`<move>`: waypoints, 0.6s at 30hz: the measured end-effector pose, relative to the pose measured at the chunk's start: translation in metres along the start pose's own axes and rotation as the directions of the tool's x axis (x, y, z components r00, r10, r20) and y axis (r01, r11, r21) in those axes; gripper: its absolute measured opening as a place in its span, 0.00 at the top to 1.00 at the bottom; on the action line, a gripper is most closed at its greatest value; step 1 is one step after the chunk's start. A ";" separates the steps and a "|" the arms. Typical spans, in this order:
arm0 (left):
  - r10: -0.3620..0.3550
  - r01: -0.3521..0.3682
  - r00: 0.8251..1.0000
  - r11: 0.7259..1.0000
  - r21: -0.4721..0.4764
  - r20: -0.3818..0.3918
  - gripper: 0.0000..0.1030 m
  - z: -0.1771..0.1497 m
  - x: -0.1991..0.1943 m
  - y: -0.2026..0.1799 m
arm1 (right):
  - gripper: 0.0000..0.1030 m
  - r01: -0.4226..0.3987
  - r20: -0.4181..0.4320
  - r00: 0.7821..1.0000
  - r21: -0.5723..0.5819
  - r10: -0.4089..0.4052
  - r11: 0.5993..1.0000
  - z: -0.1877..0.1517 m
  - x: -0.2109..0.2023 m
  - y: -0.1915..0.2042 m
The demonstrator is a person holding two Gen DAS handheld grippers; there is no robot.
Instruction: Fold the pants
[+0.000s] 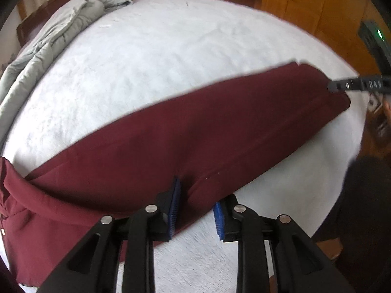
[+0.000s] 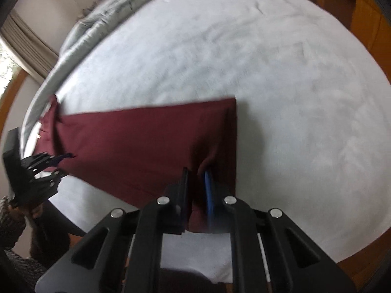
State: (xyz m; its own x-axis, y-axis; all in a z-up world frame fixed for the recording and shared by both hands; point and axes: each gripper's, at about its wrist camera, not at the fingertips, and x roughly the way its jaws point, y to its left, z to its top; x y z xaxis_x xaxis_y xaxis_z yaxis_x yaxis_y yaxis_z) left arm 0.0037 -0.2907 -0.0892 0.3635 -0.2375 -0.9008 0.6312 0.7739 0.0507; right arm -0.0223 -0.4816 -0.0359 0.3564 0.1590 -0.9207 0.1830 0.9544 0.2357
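**Left wrist and right wrist views: maroon pants stretched across the bed**

Left wrist view: the maroon pants [image 1: 195,136] lie on the white bed cover [image 1: 171,61], their long axis running from the lower left up to the upper right. The bunched, wider end sits at the lower left; the narrow end points to the upper right, where the right gripper [image 1: 330,88] touches it. The left gripper [image 1: 195,210] has its jaws spread apart, straddling the near edge of the cloth; the left blue pad [image 1: 174,210] rests against the fabric, the other over bare cover. A grey quilt [image 1: 48,39] lies along the far left side.

Right wrist view: the pants [image 2: 146,141] run left to right, the square-cut end toward the right. The right gripper [image 2: 196,190] is nearly closed, pinching a raised fold of the fabric near that end. The left gripper [image 2: 62,163] meets the cloth at the far left; blur hides its grip there.
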 end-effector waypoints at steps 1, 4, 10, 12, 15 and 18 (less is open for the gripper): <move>0.016 -0.016 1.000 1.000 -0.007 -0.007 0.76 -0.003 0.009 -0.001 | 0.89 0.008 -0.018 1.000 0.006 -0.008 1.000 -0.001 0.011 0.000; -0.009 0.010 1.000 0.997 -0.081 0.014 0.74 0.000 0.019 0.009 | 0.88 0.048 -0.011 0.999 -0.011 -0.049 0.999 -0.001 0.026 0.007; -0.109 0.106 0.994 0.977 -0.184 -0.007 0.69 0.007 0.011 0.031 | 0.53 0.141 -0.006 0.990 -0.049 -0.141 0.989 0.009 0.008 0.023; -0.134 0.128 0.991 0.970 -0.208 -0.016 0.48 0.003 0.005 0.037 | 0.39 0.177 0.055 0.983 -0.056 -0.174 0.983 0.012 -0.009 0.039; -0.241 0.230 0.970 0.926 -0.300 -0.002 0.36 -0.010 -0.008 0.060 | 0.39 0.100 0.124 0.988 -0.103 -0.088 0.990 0.022 -0.022 0.074; -0.258 0.246 0.966 0.875 -0.416 0.027 0.24 -0.030 -0.029 0.100 | 0.39 -0.132 0.089 0.985 -0.184 0.150 0.974 0.030 -0.009 0.125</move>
State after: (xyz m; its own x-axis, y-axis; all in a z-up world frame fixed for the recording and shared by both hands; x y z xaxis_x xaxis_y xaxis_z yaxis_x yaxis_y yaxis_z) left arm 0.0362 -0.1887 -0.0712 0.2069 -0.4453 -0.8712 0.3567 0.8635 -0.3566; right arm 0.0248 -0.3716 0.0116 0.4597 0.2775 -0.8436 -0.0372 0.9551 0.2939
